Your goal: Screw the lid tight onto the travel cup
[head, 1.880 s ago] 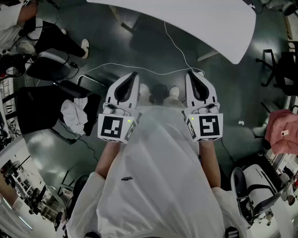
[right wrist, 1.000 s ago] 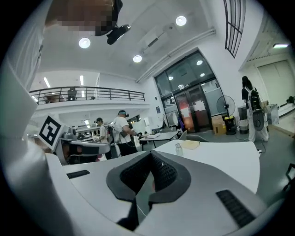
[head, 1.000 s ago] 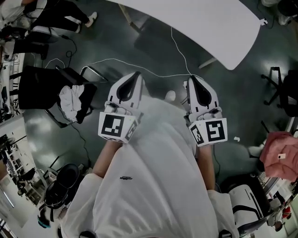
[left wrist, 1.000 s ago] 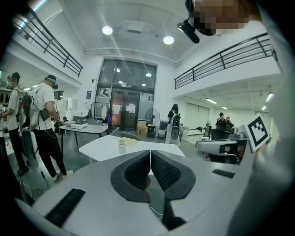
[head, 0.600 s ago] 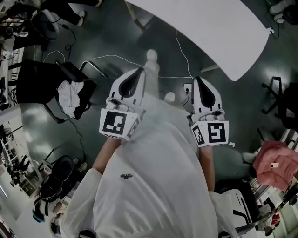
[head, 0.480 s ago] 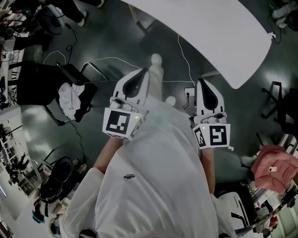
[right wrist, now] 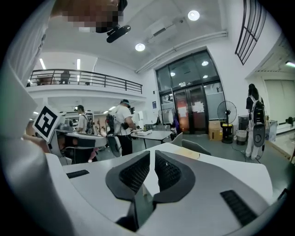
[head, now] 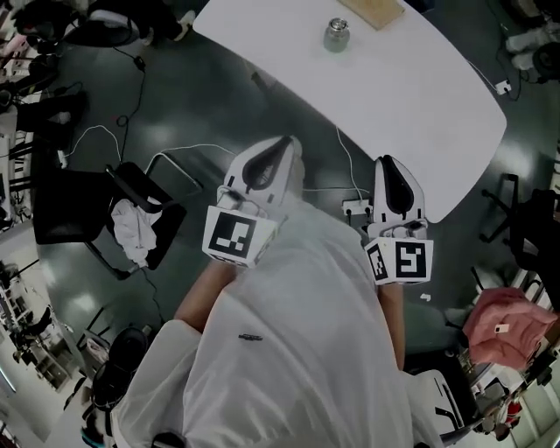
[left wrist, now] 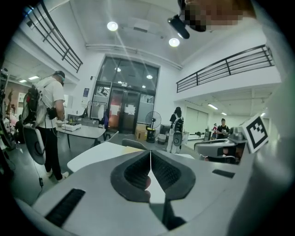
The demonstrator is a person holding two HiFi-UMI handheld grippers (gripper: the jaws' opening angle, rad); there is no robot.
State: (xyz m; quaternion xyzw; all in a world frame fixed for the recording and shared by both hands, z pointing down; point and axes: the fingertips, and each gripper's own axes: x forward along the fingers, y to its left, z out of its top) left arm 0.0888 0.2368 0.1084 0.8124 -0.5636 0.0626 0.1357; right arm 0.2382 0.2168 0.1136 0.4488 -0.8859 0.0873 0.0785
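A small grey metal cup [head: 336, 35] stands on the white table [head: 411, 96] at the top of the head view, beside a wooden board [head: 372, 10]. I cannot tell whether the cup has a lid on it. My left gripper [head: 282, 145] and right gripper [head: 386, 165] are held in front of the person's chest, short of the table's near edge and far from the cup. Both are shut with nothing between the jaws, as the left gripper [left wrist: 150, 156] and right gripper [right wrist: 152, 159] show in their own views. Those views look across the hall over the table.
On the dark floor lie white cables [head: 188, 150] and a power strip [head: 354, 208]. A black chair with a white cloth [head: 136, 232] stands at the left. A pink bag [head: 499, 319] and an office chair [head: 534, 227] are at the right. People [left wrist: 48, 120] stand around the hall.
The view has advanced toward the white table, so more of it shows, with the cup and board now in sight. Both grippers stay shut and held before the chest.
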